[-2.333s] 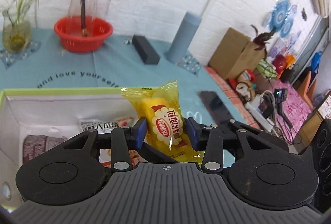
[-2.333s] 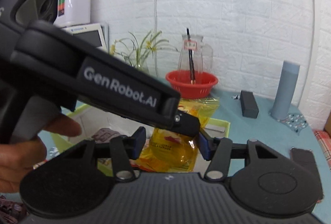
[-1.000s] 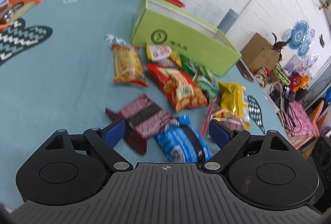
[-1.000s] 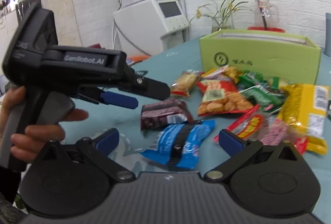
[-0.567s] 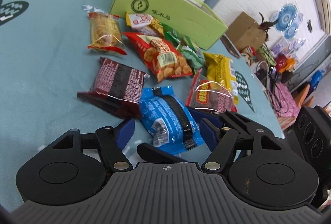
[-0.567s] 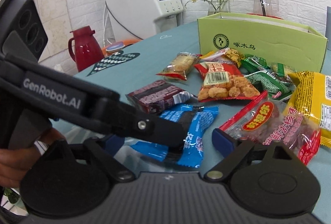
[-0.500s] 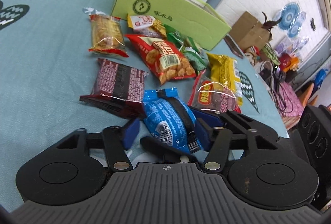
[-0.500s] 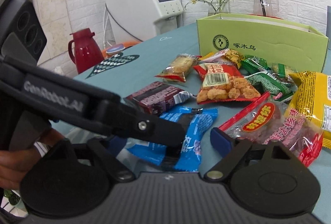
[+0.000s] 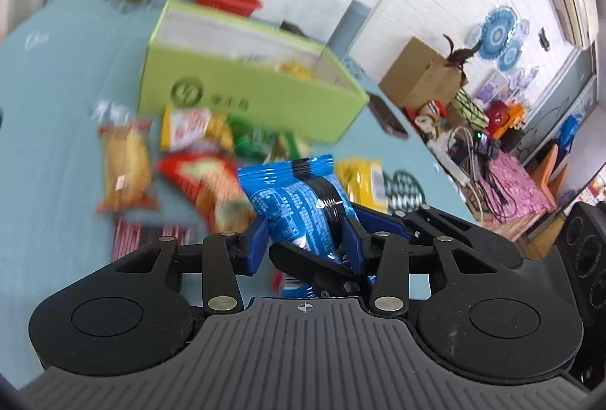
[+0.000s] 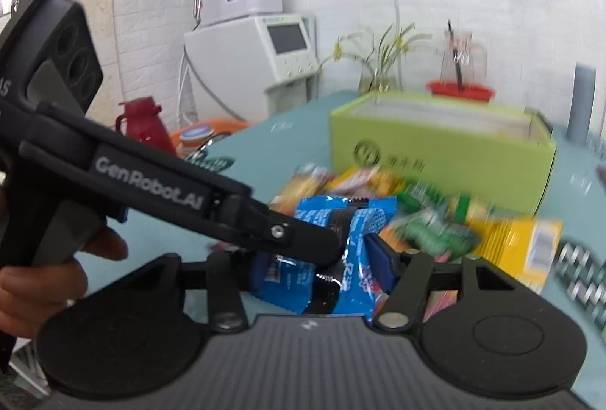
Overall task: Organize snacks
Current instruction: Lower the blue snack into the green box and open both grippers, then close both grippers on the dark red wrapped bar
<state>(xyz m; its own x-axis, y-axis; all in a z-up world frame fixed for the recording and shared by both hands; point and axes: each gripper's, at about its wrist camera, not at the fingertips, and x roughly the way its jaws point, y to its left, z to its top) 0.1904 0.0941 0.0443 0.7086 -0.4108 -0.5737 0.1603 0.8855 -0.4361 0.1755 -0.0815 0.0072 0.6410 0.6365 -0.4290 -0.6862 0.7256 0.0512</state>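
Jaws of both grippers apparently pinch the blue snack packet (image 9: 303, 209) between them.

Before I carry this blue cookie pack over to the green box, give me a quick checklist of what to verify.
1. Left gripper shut on the blue cookie pack: ok.
2. Right gripper also shut on the pack: ok, both hold the same one.
3. Pack lifted off the teal tablecloth: ok.
4. Green box open on top: ok.
5. Room left in the box: cannot tell, the view is blurred, though some packets already lie inside.
6. Snack pile between the pack and the box: not ok, carry above it.
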